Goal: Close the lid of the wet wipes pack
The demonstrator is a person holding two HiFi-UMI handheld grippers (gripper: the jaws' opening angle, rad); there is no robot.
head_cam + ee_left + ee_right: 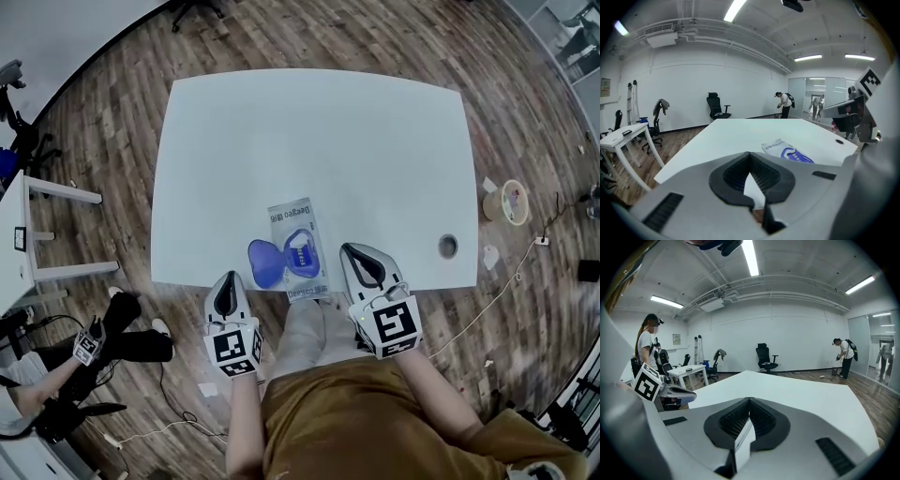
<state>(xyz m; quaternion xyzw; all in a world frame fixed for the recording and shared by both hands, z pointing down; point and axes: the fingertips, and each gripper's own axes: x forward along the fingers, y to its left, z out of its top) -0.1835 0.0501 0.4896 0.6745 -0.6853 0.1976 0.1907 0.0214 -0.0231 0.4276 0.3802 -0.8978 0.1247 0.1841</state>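
The wet wipes pack [302, 234] lies flat near the front edge of the white table [309, 141]. Its blue oval lid [264, 263] is flipped open to the left, and the dispensing opening [299, 252] is uncovered. In the left gripper view the pack [786, 151] lies ahead and to the right. My left gripper [228, 278] hovers at the table's front edge, just left of the lid, shut with nothing in it. My right gripper [353, 251] sits just right of the pack, also shut and empty. Neither touches the pack.
A round cable hole [448, 247] sits in the table's front right corner. A white desk [28, 234] and a seated person's legs [112, 342] are on the left. A round container [506, 202] stands on the floor at right. An office chair [717, 107] stands beyond the table.
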